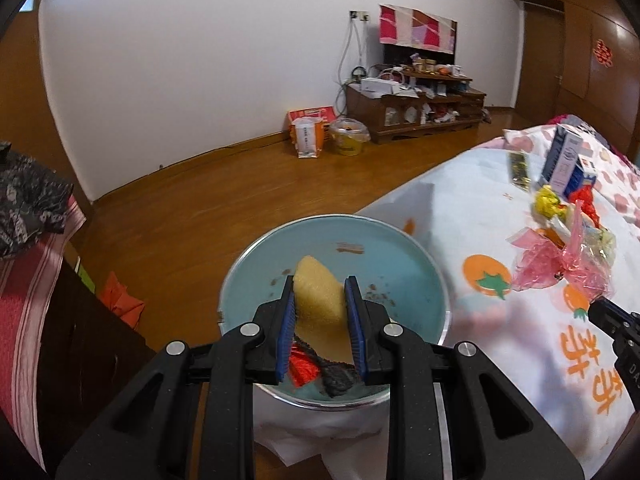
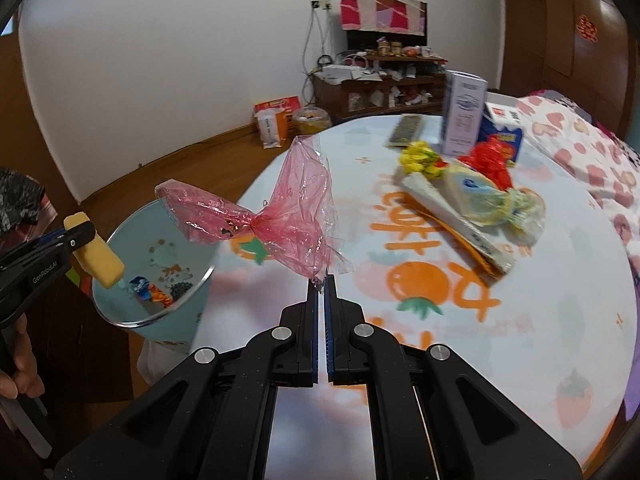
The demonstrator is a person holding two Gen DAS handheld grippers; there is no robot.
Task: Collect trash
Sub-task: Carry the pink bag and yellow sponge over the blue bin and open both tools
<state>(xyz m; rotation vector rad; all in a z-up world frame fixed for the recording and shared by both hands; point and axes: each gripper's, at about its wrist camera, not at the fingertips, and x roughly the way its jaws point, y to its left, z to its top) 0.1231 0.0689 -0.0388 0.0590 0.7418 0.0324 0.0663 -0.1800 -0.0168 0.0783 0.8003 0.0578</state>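
My left gripper (image 1: 320,286) is shut on a yellow foam piece (image 1: 320,300) and hangs over the mouth of the light blue bin (image 1: 400,256). The right wrist view shows that gripper (image 2: 82,240) with the foam (image 2: 98,260) above the bin (image 2: 120,312), which holds a few wrappers (image 2: 152,290). My right gripper (image 2: 322,280) is shut on the corner of a pink cellophane wrapper (image 2: 280,208) that hangs above the table's left edge, its far end reaching over the bin. In the left wrist view the wrapper (image 1: 560,264) shows at the right.
On the round table with a fruit-print cloth (image 2: 440,320) lies a pile of wrappers and packets (image 2: 472,196), a white-blue carton (image 2: 464,112) and a dark packet (image 2: 406,130). A wooden floor (image 1: 240,184), a cluttered low cabinet (image 1: 420,108) and floor bags (image 1: 308,128) lie beyond. A hand (image 2: 16,360) grips the left handle.
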